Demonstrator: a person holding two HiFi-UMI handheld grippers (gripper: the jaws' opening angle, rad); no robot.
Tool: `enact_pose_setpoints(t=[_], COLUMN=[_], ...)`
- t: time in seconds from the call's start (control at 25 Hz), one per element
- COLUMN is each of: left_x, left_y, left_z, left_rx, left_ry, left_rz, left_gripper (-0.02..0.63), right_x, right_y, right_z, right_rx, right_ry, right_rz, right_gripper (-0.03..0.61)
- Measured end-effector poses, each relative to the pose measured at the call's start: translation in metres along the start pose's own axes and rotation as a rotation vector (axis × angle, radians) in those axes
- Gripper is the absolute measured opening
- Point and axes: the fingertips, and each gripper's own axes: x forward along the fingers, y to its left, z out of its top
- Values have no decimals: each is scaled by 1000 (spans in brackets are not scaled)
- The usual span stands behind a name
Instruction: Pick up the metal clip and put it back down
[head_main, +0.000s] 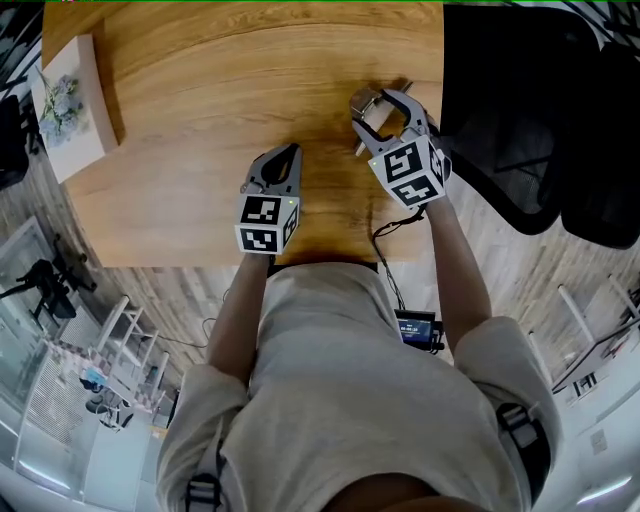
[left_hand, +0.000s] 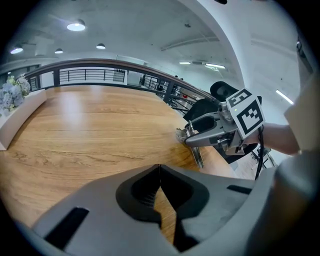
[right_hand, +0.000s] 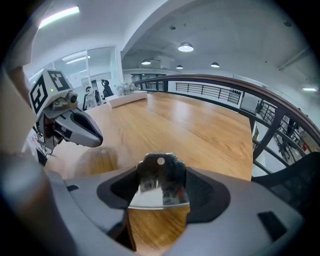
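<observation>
"Head view first: what is the right gripper (head_main: 380, 108) doing over the wooden table (head_main: 200, 90)?"

"It is gripping the metal clip (head_main: 368, 128) close to the table's right edge, about halfway along that edge."

"Is the right gripper view agreeing?"

"Yes. The right gripper (right_hand: 160, 172) is squeezing the clip (right_hand: 159, 192) between its two jaws. The clip's shiny plate is facing the camera, and the table's boards are running beneath it."

"Is the clip touching the table?"

"The left gripper view is showing the right gripper (left_hand: 187, 137) side-on, with the clip (left_hand: 190, 134) at its tip. One wire handle (left_hand: 198, 157) is hanging down from the clip toward the table's right edge. I cannot tell whether the handle's tip is touching the wood."

"And the left gripper (head_main: 288, 152)?"

"It is hovering over the table near the middle of the table's near edge. In its own view the left gripper (left_hand: 159, 167) is pressing its jaws together, tip against tip, with nothing between them. The right gripper view is catching it (right_hand: 97, 140) too, pointing inward over the table."

"What else is lying around the table?"

"A white box with a flower picture (head_main: 70, 105) is sitting along the table's left edge. A black chair (head_main: 520, 120) is standing just past the table's right edge. A black cable (head_main: 385, 235) is hanging below the table's near edge."
</observation>
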Motion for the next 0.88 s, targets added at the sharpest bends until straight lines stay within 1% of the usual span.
enact_pose_setpoints(t=[0.12, 0.36, 0.56, 0.76, 0.88], left_x=[2, 10, 12, 9, 1], left_y=[-5, -16, -21, -18, -14], left_z=[-2, -5, -5, -4, -7], left_rx=[-1, 26, 32, 28, 8], left_ry=[12, 26, 31, 14, 3], left_rz=[-17, -45, -70, -65, -53], left_gripper=[25, 25, 25, 25, 25], right_x=[1, 5, 8, 10, 3], right_y=[2, 2, -1, 1, 2], right_z=[-3, -14, -16, -9, -4], right_rx=[-7, -42, -50, -31, 2], right_ry=[13, 42, 53, 21, -5], right_rz=[0, -27, -38, -6, -9], right_gripper=[298, 298, 298, 299, 299])
